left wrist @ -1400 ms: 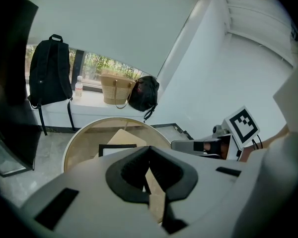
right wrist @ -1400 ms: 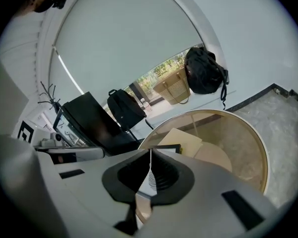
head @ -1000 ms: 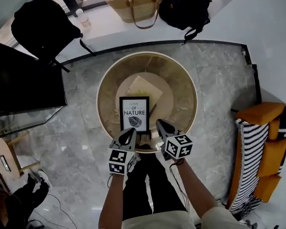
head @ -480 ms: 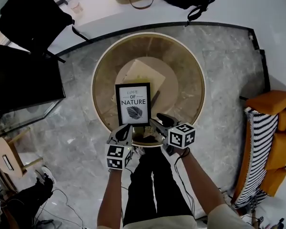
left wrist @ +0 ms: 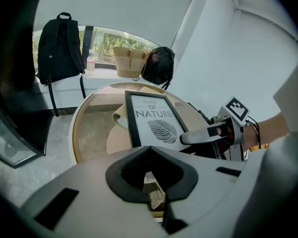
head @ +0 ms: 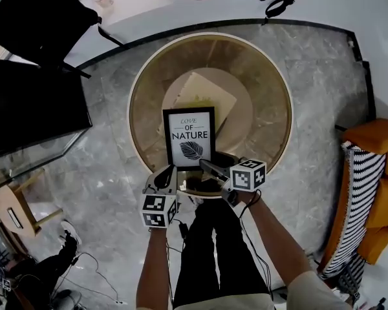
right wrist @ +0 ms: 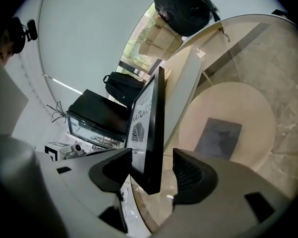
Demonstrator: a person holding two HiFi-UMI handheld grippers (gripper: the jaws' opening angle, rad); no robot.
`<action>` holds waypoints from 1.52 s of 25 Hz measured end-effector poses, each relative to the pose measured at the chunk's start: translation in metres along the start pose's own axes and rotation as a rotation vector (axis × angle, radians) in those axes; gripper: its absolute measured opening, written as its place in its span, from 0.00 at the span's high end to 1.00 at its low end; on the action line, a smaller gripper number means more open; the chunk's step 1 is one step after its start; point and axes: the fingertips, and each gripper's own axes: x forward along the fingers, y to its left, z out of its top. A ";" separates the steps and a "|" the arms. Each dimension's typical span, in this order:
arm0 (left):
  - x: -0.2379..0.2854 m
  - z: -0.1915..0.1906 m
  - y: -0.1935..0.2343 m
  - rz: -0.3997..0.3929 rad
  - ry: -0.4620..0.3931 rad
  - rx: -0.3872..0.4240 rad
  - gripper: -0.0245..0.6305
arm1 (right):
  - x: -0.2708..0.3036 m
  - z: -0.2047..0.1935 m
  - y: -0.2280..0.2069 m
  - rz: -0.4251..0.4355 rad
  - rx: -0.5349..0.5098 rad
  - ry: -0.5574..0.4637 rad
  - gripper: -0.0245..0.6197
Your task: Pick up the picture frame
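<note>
Picture frame point(head: 189, 136) stands at worktop point(head: 271, 108) near rim. Right gripper point(right wrist: 153, 168) jaws spread, just been opening, straddle frame's lower corner, pads not pressing. Left gripper point(left wrist: 150, 155) jaws seemingly pressed together, empty, by same rim. Seat frame deeper, close squarely, lift straight.

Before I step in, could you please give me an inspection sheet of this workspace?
Surface: round glass-topped table with a gold rim.
Job's things: picture frame standing on the glass near the person's side.
Clutter: beige box beneath the glass.
Grippers: right gripper has just been opening; its jaws sit either side of the frame's edge, pads not pressing. Left gripper shut, empty, close by the frame's lower left corner.
Cables: thin cable from the right gripper along the arm; loose floor cables.
Surroundings: black backpack, straw bag, orange sofa, dark cabinet.
</note>
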 end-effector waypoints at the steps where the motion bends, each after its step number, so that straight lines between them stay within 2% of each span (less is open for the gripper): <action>1: 0.001 -0.002 0.003 0.004 0.003 -0.001 0.93 | 0.004 -0.001 0.000 0.004 -0.002 0.005 0.58; 7: 0.007 -0.009 0.009 0.004 0.007 -0.014 0.93 | 0.015 -0.004 -0.002 0.014 0.015 0.020 0.58; 16: 0.007 -0.008 0.009 -0.007 0.003 -0.011 0.93 | 0.030 -0.007 0.011 0.074 0.028 0.061 0.58; 21: 0.007 -0.006 0.009 -0.008 0.000 -0.004 0.93 | 0.029 -0.009 0.016 0.091 0.058 0.053 0.66; 26: 0.007 -0.003 0.009 -0.008 -0.001 -0.003 0.93 | 0.022 -0.004 0.025 0.126 0.086 0.023 0.79; 31: 0.005 -0.001 0.004 -0.006 -0.005 -0.002 0.93 | 0.014 0.004 0.036 0.161 0.109 -0.012 0.86; 38: 0.000 0.002 0.002 -0.015 -0.010 0.001 0.93 | 0.009 0.005 0.043 0.159 0.135 -0.035 0.88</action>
